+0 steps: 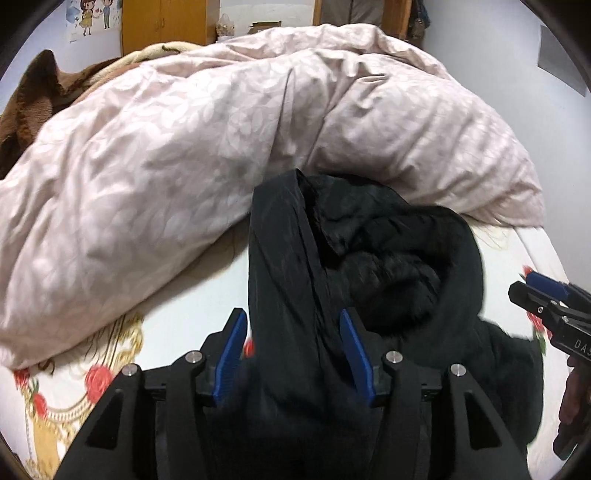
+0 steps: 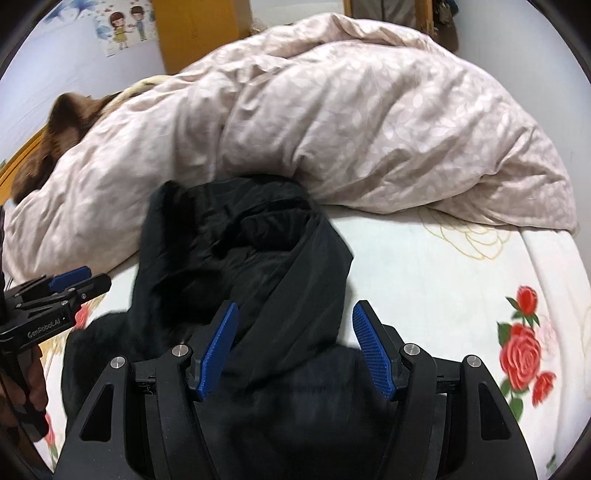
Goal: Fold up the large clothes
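Both tongs stand spread: the left tongs [image 1: 293, 325] straddle a fold of the black hooded coat [image 1: 332, 280], the right tongs [image 2: 295, 317] its other edge. The coat lies bunched on the rose-print bedsheet [image 2: 461, 280], its hood touching the pink duvet [image 1: 184, 147] behind.

**Cloth, plastic and wood**

I see the black coat [image 1: 284, 258] in faintly shiny woven shell with a furry lining. My left gripper [image 1: 293, 354] has ribbed blue plastic pads. At twelve o'clock, the matt cotton-like duvet [image 1: 184, 147]; beyond it, a smooth wooden cabinet [image 1: 162, 22].
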Demonstrator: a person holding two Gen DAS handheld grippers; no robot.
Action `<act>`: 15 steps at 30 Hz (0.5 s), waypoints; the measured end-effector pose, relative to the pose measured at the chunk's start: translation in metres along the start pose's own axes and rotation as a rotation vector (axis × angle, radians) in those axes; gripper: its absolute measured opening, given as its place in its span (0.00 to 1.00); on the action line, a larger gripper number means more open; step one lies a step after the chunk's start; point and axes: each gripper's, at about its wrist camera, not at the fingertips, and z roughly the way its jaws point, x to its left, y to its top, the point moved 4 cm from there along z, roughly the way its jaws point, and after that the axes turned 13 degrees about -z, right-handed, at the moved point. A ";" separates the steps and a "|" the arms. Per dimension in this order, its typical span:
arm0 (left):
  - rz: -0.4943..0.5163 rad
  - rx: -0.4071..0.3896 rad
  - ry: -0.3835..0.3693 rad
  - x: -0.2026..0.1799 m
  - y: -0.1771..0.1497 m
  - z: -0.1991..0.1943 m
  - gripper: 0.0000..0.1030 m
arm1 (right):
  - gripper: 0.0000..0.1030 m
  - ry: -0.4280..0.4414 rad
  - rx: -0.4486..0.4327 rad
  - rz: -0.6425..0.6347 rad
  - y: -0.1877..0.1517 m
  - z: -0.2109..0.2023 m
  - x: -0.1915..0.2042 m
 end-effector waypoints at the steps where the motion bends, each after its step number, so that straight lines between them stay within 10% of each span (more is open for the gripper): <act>1: -0.006 0.001 0.003 -0.001 0.006 0.010 0.54 | 0.63 0.003 0.006 0.009 0.005 0.009 -0.004; 8: 0.086 -0.035 0.052 -0.020 0.037 0.062 0.46 | 0.61 -0.024 0.057 0.012 0.041 0.077 -0.026; 11: 0.092 -0.004 0.084 -0.019 0.042 0.083 0.16 | 0.20 -0.010 0.129 0.020 0.044 0.105 -0.030; 15: 0.063 -0.033 0.064 -0.013 0.039 0.075 0.05 | 0.08 -0.012 0.106 -0.008 0.044 0.101 -0.023</act>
